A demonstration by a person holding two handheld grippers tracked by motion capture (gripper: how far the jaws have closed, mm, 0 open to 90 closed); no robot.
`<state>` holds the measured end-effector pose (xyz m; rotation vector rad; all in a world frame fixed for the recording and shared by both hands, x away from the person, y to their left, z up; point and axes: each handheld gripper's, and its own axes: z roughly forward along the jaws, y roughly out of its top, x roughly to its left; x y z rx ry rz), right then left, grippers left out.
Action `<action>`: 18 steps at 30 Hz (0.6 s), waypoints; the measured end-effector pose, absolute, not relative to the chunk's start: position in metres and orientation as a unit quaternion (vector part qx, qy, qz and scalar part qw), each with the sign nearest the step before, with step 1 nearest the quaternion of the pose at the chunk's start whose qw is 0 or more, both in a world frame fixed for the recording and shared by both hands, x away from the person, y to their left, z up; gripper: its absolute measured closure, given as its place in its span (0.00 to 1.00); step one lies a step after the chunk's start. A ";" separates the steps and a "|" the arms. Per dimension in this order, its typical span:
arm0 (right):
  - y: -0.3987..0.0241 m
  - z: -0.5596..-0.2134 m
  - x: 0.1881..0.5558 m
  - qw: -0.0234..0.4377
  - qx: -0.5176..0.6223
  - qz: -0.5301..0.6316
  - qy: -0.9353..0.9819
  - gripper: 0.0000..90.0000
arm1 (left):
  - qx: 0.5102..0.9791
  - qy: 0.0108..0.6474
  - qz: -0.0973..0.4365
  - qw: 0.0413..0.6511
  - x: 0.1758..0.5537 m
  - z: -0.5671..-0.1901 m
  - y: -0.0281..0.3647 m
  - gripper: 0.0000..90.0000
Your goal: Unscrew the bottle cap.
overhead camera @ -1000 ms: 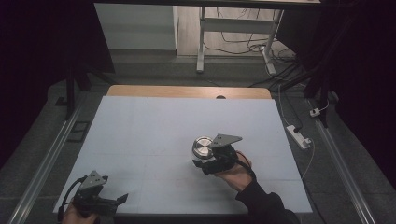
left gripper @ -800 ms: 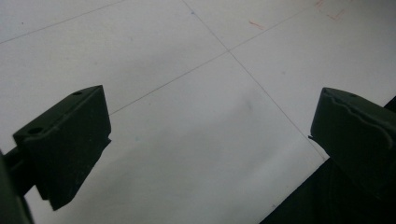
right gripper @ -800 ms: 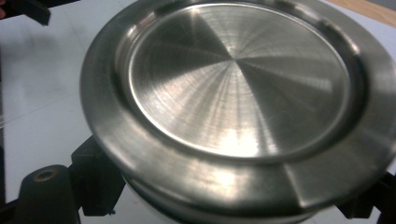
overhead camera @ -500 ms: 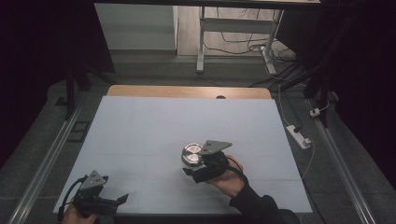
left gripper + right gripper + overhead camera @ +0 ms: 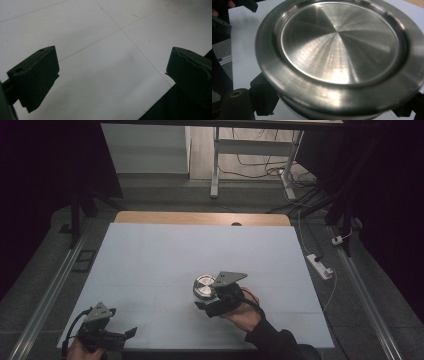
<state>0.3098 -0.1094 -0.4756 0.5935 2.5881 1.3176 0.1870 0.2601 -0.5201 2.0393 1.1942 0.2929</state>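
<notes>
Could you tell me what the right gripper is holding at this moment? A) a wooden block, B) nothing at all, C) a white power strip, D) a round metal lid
D: the right gripper is shut on the round metal lid, whose brushed steel face looms large in the right gripper view.

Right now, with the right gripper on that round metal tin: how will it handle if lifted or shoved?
The metal tin looks rigid, so it probably won't flex. Its brushed, shiny lid suggests a slippery grip for the right gripper. Flat and squat on the white table, it likely slides, not tips; on edge it could roll.
</notes>
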 end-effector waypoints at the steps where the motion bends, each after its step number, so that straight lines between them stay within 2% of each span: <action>1: -0.110 -0.476 0.310 0.088 0.200 0.442 0.870 0.16 | 0.796 0.464 0.114 0.372 0.187 -0.520 0.260 0.00; 18: -0.111 -0.476 0.311 0.091 0.199 0.443 0.869 0.16 | 0.804 0.402 0.113 0.424 0.193 -0.507 0.255 0.00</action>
